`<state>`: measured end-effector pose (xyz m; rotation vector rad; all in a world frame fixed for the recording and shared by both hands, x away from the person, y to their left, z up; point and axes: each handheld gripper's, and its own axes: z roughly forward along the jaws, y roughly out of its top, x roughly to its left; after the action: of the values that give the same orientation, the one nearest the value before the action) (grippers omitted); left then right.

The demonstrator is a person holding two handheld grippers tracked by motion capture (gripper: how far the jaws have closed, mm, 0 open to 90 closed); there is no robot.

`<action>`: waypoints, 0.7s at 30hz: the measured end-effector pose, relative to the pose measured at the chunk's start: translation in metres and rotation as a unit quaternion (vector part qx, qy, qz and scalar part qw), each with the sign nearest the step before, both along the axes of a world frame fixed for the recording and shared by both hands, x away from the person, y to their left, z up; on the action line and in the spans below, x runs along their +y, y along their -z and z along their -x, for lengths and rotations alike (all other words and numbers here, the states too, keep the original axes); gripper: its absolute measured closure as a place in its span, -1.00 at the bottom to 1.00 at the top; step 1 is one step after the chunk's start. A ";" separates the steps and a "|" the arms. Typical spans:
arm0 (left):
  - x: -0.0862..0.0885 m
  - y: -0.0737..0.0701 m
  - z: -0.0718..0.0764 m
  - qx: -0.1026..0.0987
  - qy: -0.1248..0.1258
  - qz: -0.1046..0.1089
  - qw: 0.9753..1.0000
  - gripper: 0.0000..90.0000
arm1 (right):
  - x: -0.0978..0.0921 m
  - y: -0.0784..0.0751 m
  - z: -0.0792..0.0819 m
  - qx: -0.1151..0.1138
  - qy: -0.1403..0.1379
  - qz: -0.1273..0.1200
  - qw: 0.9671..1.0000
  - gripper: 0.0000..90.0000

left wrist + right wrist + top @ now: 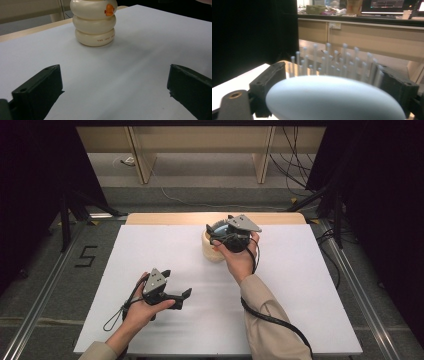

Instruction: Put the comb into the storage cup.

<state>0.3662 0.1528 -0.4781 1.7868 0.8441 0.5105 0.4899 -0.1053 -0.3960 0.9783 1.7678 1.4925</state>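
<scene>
A cream holder [212, 251] made of three stacked rings stands at the back middle of the white board; in the left gripper view the cream holder [93, 25] carries an orange beak-like tab [109, 9] and small lettering. My right gripper [226, 234] hovers just over it, shut on a pale blue brush [220, 225]. In the right gripper view the brush's smooth blue back [332, 100] sits between the jaws, its bristles [332, 62] pointing up and away. My left gripper [176, 282] rests low at the front left, open and holding nothing, its jaws wide apart [115, 85].
The white board [150, 250] covers a wooden tabletop [165, 218] whose far edge shows behind it. Dark stands [65, 215] flank the table on both sides. Cables [295, 165] lie on the floor beyond. A "5" mark [86, 256] is on the floor at left.
</scene>
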 end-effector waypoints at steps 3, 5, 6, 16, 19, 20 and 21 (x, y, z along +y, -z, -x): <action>0.000 0.000 0.000 0.000 0.001 -0.001 1.000 -1.00 | -0.001 0.001 0.002 -0.001 -0.002 0.000 1.000 -0.67; 0.000 0.000 0.000 0.001 0.000 0.001 1.000 -1.00 | -0.002 0.001 0.003 -0.003 -0.002 -0.003 1.000 -0.66; 0.000 0.000 0.000 0.000 0.000 0.000 1.000 -1.00 | -0.003 0.000 0.004 -0.003 -0.004 -0.006 1.000 -0.67; 0.000 0.000 0.000 0.000 -0.001 0.000 1.000 -1.00 | -0.006 -0.013 0.013 -0.018 -0.011 -0.020 1.000 -0.72; 0.000 0.000 0.000 0.000 -0.001 0.001 1.000 -1.00 | -0.009 -0.017 0.014 -0.020 -0.013 -0.024 0.999 -0.75; 0.000 0.000 0.000 0.000 -0.001 0.001 1.000 -1.00 | -0.009 -0.018 0.014 -0.022 -0.012 -0.025 0.999 -0.75; 0.000 0.000 0.000 0.000 -0.001 0.000 1.000 -1.00 | -0.010 -0.019 0.015 -0.023 -0.011 -0.025 0.999 -0.75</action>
<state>0.3665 0.1529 -0.4785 1.7860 0.8461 0.5103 0.4751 -0.1155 -0.3766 0.9455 1.7216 1.5683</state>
